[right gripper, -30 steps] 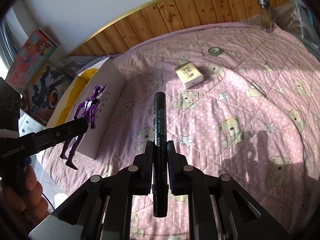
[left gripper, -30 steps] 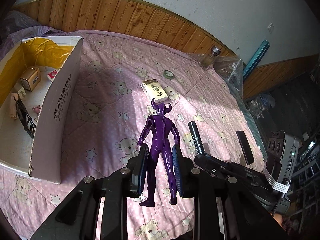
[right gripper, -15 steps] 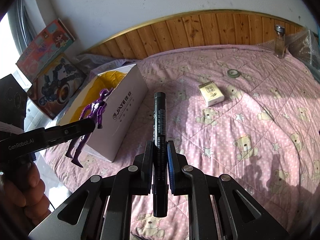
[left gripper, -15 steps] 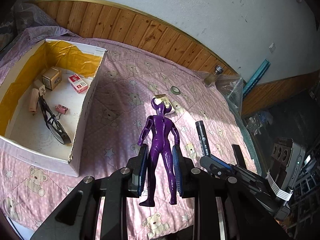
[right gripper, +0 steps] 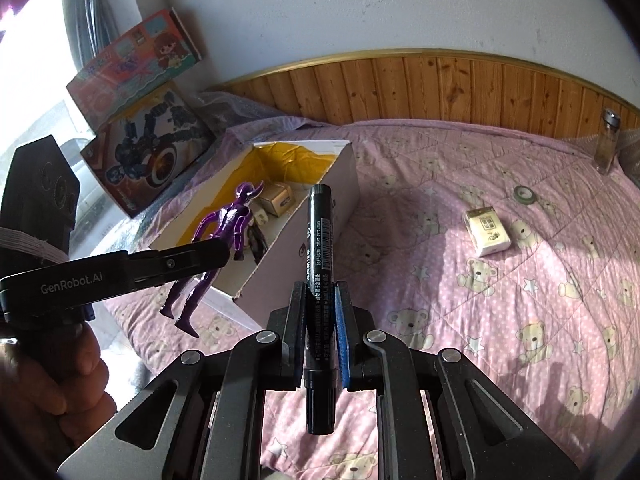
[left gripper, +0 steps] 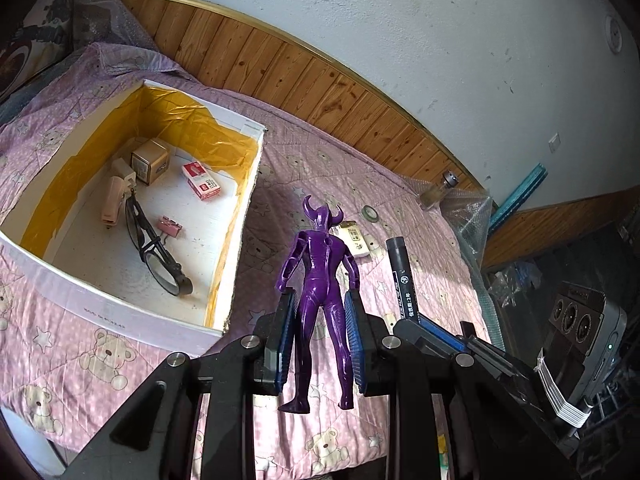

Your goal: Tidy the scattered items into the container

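- Bed [right gripper: 500,288] with pink bear quilt, wood panelling and white wall behind.
- Left hand-held gripper [left gripper: 320,336] pinches purple figure [left gripper: 320,280] at hips, in the air, box [left gripper: 240,216] ahead-left of it.
- Figure looks like hard, light, glossy plastic; slippery, so the hip grip suits; horns and arms thin.
- Right hand-held gripper [right gripper: 320,336] is clamped on black marker [right gripper: 318,264] mid-barrel; rigid, light, smooth, may slide.
- Left out ahead-right of it: tissue pack [right gripper: 488,232], tape roll [right gripper: 525,194], bottle [right gripper: 606,144].

One figure [left gripper: 320,280], one marker [right gripper: 319,264] — two grippers.
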